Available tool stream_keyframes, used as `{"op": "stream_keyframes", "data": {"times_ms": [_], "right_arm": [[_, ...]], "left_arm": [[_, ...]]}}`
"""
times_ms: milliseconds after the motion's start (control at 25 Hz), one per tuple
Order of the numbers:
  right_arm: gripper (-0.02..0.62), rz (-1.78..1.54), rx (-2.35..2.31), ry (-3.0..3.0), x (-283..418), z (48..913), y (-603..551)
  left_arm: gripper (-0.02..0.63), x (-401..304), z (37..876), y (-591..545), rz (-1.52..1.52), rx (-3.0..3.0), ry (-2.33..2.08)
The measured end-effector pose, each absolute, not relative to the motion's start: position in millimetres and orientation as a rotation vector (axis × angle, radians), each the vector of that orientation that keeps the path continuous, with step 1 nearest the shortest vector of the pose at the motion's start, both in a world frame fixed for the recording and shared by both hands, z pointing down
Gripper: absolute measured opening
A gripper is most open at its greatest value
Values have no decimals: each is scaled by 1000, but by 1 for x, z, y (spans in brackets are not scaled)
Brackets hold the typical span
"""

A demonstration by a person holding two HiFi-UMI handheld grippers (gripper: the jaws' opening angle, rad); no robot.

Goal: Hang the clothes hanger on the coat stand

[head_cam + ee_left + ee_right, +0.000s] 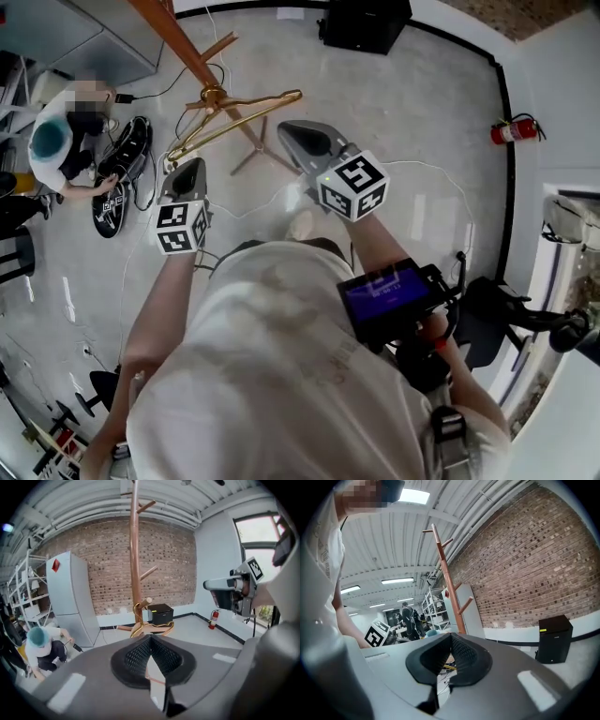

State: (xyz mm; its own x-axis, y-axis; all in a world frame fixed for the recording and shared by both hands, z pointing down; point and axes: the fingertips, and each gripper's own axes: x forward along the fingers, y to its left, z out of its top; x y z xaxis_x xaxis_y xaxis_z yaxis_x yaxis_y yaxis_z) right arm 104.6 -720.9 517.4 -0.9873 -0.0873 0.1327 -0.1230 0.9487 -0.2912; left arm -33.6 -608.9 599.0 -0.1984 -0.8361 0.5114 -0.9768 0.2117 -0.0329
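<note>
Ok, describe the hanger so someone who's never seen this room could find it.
Facing the brick wall, find the tall copper coat stand. The hanger hangs from its lowest peg, near the floor. It alone is gold and shoulder-shaped; the box behind is black.

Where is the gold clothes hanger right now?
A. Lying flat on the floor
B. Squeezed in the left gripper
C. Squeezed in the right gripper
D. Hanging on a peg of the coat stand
D: the gold clothes hanger hangs by its hook from a low peg of the wooden coat stand, while the left gripper and the right gripper are both shut, with nothing between their jaws.
</note>
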Motion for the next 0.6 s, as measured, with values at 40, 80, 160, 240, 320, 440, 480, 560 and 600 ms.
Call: {"op": "stream_keyframes", "data": {"times_ms": [40, 80, 160, 240, 320, 440, 480, 560, 600], "right_arm": [[14, 450, 160, -2990, 105, 514, -713], [14, 443, 157, -2994, 107, 511, -705], [14, 436, 151, -2995, 108, 508, -692], [14, 443, 143, -2991, 110, 505, -679], [14, 431, 129, -2987, 112, 502, -663], [14, 411, 107, -2985, 116, 498, -639], [14, 410, 97, -2984, 119, 497, -632], [14, 413, 78, -2986, 124, 496, -617], [14, 416, 72, -2988, 127, 495, -608]], "left_arm": [[2, -31, 594, -601, 461, 1688, -2116], [2, -28, 589, -594, 428, 1693, -2123], [2, -22, 580, -583, 387, 1710, -2133], [2, -15, 571, -574, 363, 1737, -2135], [2, -8, 565, -562, 342, 1762, -2135], [2, 3, 559, -546, 308, 1783, -2133], [2, 7, 559, -541, 298, 1786, -2131], [2, 16, 557, -529, 278, 1792, -2129], [2, 20, 555, -522, 267, 1794, -2132]]}}
